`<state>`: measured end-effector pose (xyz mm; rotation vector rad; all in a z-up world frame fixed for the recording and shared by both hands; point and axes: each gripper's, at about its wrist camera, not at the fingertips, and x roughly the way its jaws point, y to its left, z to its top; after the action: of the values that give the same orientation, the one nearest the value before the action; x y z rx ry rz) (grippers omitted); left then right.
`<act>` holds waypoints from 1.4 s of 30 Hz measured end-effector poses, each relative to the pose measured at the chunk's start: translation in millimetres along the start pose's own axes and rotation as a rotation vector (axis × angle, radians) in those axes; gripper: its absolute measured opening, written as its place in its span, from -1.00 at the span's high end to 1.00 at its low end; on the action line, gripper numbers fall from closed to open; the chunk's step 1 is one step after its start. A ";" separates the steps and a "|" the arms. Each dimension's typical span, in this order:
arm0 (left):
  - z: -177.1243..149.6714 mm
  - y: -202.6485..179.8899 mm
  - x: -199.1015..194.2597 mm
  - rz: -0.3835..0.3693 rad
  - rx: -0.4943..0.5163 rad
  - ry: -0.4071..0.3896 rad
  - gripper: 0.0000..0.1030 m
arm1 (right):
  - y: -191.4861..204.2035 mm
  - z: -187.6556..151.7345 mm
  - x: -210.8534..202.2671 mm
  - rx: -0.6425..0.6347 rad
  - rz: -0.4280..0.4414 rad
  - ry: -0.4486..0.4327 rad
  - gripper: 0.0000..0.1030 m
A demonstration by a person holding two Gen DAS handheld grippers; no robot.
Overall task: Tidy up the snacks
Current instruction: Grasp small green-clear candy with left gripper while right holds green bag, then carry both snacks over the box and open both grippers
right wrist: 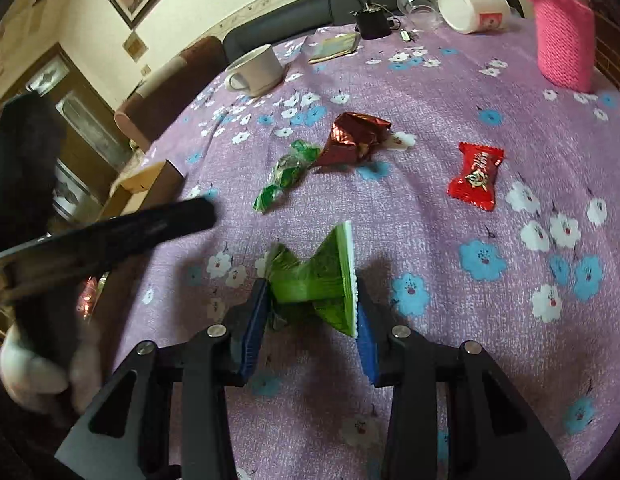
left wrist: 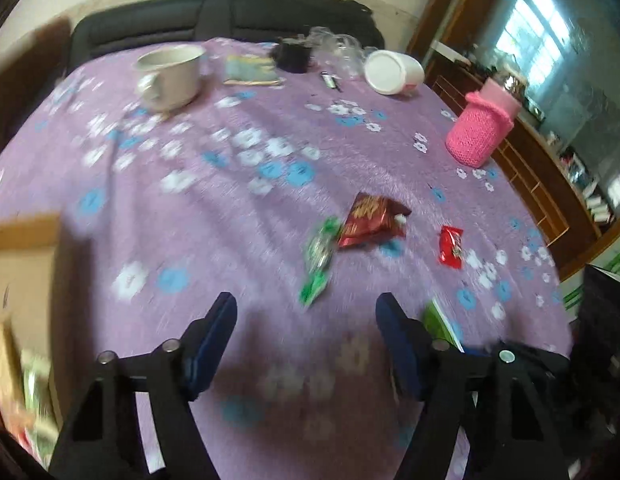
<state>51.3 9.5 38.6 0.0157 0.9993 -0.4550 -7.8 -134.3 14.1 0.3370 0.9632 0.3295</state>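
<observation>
From the left wrist, the left gripper (left wrist: 306, 312) hangs wide open over the purple flowered table (left wrist: 230, 168), holding nothing. A green candy (left wrist: 318, 266), a dark red snack bag (left wrist: 369, 220) and a small red candy (left wrist: 451, 246) lie ahead.

From the right wrist, the right gripper (right wrist: 311, 300) has its blue fingers (right wrist: 256, 320) pinching a green snack packet (right wrist: 321, 280) just above the table (right wrist: 469, 320).

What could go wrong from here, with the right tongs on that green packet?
1. The right tongs pinch the crinkly green foil packet only near its twisted middle; it could slip out in transit.
2. The left tongs hang open close by, beside the brown cardboard box, so the two grippers might collide.
</observation>
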 end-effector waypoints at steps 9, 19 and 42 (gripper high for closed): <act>10.9 -16.6 36.1 0.066 0.125 0.010 0.05 | 4.0 0.0 1.5 -0.017 -0.016 -0.004 0.19; 0.3 -16.9 16.7 0.064 0.181 -0.017 0.64 | 7.0 -1.4 -2.6 -0.032 0.000 -0.040 0.27; -121.8 165.2 -176.9 0.114 -0.296 -0.259 0.65 | 70.9 -3.6 -13.4 -0.117 0.114 -0.075 0.27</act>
<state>-65.4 249.8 83.8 -0.2457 0.7976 -0.1954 -26.6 -75.7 52.0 0.2953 0.8490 0.4719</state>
